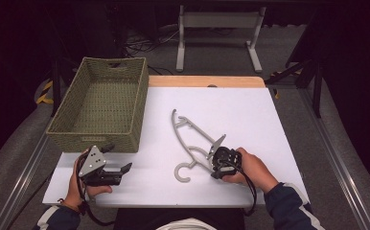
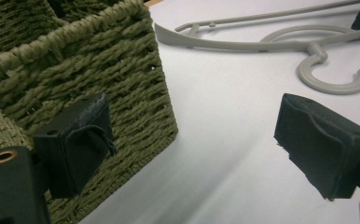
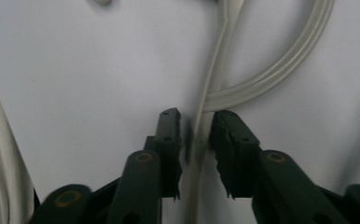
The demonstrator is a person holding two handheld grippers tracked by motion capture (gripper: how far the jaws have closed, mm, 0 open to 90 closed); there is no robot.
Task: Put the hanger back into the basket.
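Up close, tool (image 3: 196,140) astride hanger (image 3: 215,79)

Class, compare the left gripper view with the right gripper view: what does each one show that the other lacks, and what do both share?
Left gripper view alone: the woven basket close by, the hanger's hook, and the left tongs standing wide open over bare table.

Right gripper view alone: the right tongs closed around a thin bar of the hanger, pads against it on both sides.

Both: the grey plastic hanger lying on the white table.
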